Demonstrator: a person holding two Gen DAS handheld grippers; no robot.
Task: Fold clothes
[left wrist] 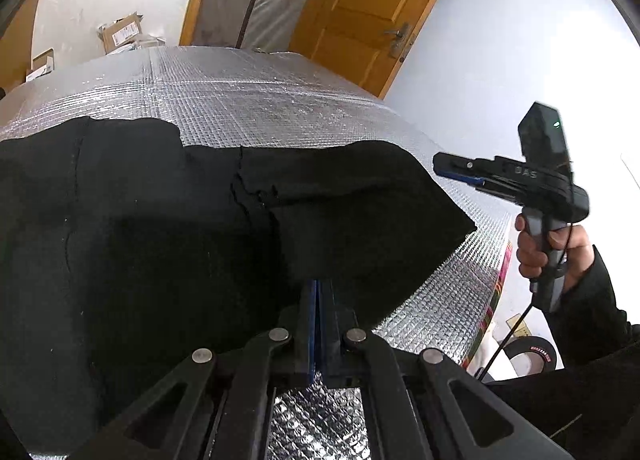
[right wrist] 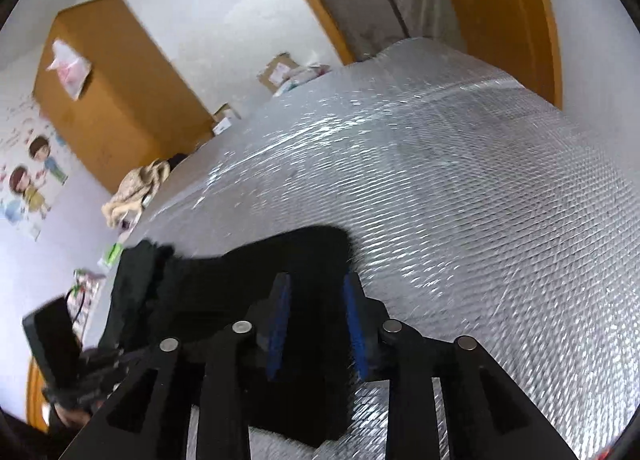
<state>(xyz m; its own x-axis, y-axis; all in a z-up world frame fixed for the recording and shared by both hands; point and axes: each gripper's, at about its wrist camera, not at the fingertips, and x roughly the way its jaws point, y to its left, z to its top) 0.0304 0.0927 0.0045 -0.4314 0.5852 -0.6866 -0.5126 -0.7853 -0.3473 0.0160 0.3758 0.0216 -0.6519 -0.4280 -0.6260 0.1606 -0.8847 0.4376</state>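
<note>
A black garment (left wrist: pixel 140 228) lies spread on a silver quilted foil surface (left wrist: pixel 240 96). My left gripper (left wrist: pixel 318 288) is shut on the garment's near edge, its blue pads pressed together on the cloth. My right gripper (left wrist: pixel 444 166) shows in the left wrist view, held in a hand in the air to the right of the garment's pointed corner (left wrist: pixel 460 220). In the right wrist view the right gripper (right wrist: pixel 318 284) is open, its blue pads (right wrist: pixel 280 320) apart, above the black garment (right wrist: pixel 248 272) with nothing between them. The left gripper's body shows blurred at the lower left.
The foil surface (right wrist: pixel 460 200) extends far and right. Cardboard boxes (left wrist: pixel 122 30) sit beyond its far edge. A wooden door (left wrist: pixel 372 8) stands behind. A wooden cabinet (right wrist: pixel 112 100) and a beige cloth pile (right wrist: pixel 136 188) are at left. A tape roll (left wrist: pixel 528 356) lies below the right edge.
</note>
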